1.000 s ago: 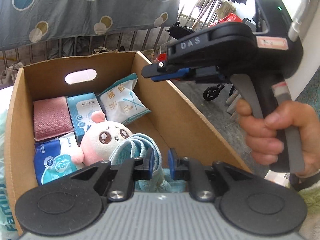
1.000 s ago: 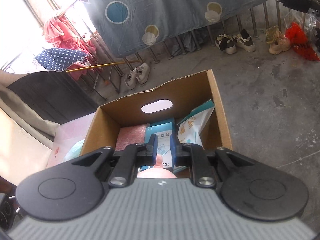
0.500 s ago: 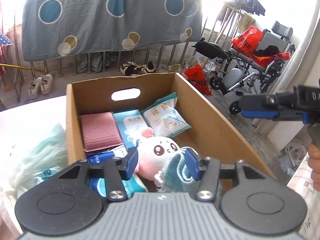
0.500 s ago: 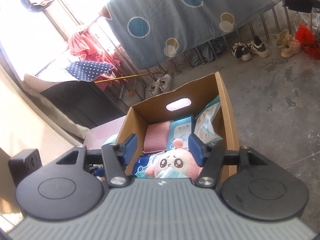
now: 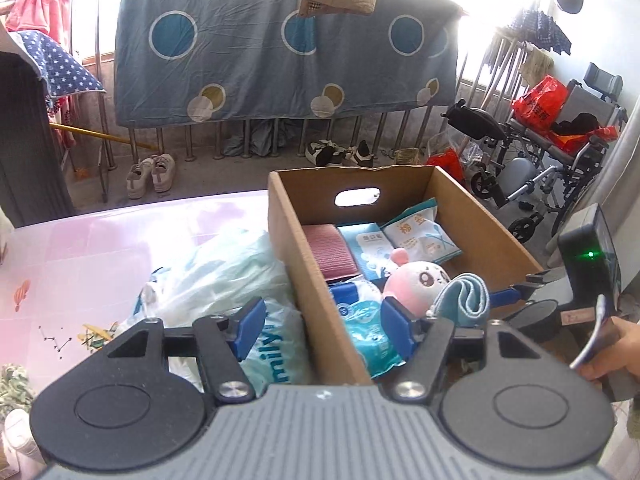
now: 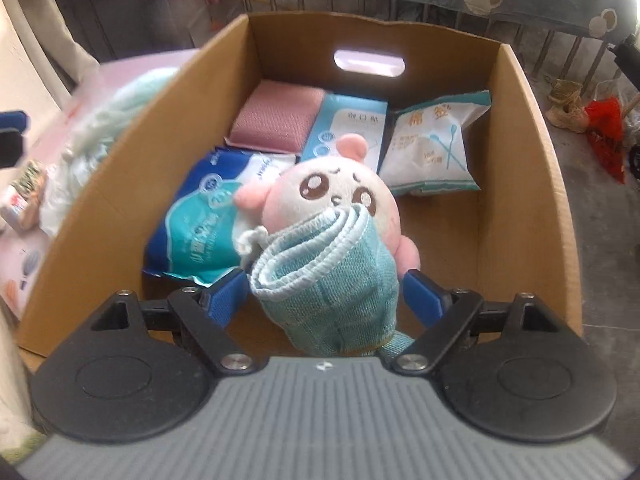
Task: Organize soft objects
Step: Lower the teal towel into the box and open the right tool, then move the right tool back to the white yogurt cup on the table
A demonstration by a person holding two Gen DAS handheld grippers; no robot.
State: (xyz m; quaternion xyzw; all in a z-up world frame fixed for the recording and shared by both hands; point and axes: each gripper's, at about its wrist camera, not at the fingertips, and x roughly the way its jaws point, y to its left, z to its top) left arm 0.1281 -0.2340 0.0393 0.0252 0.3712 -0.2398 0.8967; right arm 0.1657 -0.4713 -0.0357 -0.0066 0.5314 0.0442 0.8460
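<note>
A cardboard box point(image 5: 288, 240) point(image 6: 524, 128) holds a pink plush toy point(image 5: 420, 276) point(image 6: 332, 196), a rolled teal towel point(image 5: 466, 296) point(image 6: 332, 280), a pink cloth point(image 5: 330, 248) point(image 6: 276, 122), a blue wipes pack point(image 5: 360, 312) point(image 6: 200, 224) and two white-teal packets point(image 5: 420, 236) point(image 6: 434, 148). My left gripper point(image 5: 324, 326) is open, above the box's left wall. My right gripper point(image 6: 324, 300) is open, its fingers either side of the towel; it also shows in the left wrist view point(image 5: 516, 292).
A pale green plastic bag point(image 5: 224, 280) lies on the pink table point(image 5: 100, 248) left of the box. Small items sit at the table's left edge point(image 6: 24, 196). Beyond are a railing with a hung blue sheet point(image 5: 280, 52), shoes and a wheelchair point(image 5: 552, 160).
Both grippers opened wide. The left pulled back and left of the box. The right dropped low over the box, its fingers now flanking the towel.
</note>
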